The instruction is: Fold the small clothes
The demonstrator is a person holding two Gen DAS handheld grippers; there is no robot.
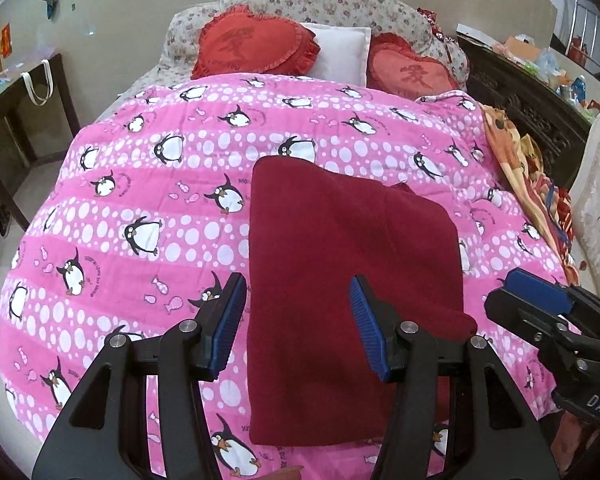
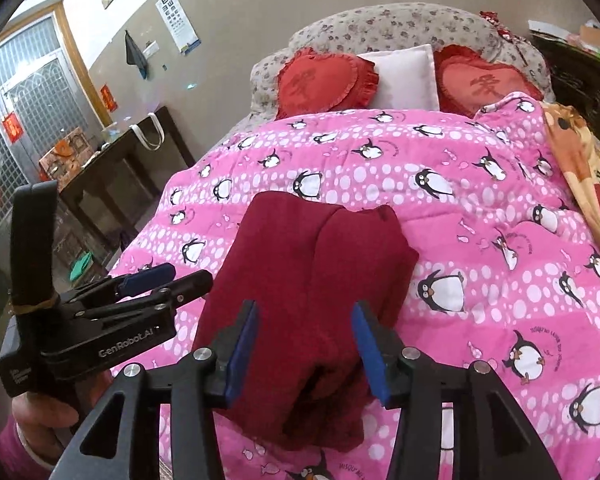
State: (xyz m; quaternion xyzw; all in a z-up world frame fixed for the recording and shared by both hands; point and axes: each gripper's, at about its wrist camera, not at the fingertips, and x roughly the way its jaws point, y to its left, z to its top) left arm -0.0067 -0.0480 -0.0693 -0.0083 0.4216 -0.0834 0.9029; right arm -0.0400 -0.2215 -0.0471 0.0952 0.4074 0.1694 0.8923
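Left wrist view: dark red garment [image 1: 352, 256] lies partly folded on the pink quilt [image 1: 140, 200], long axis running from the bed's foot edge toward the pillows. Left gripper [image 1: 298, 320] and right gripper [image 2: 305, 340] hover over its near end, jaws apart, empty; both about equally near.

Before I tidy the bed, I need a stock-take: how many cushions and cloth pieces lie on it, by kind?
Red heart cushions: 2
White pillow: 1
Pink penguin quilt: 1
Dark red garment: 1
Orange patterned blanket: 1
Total: 6
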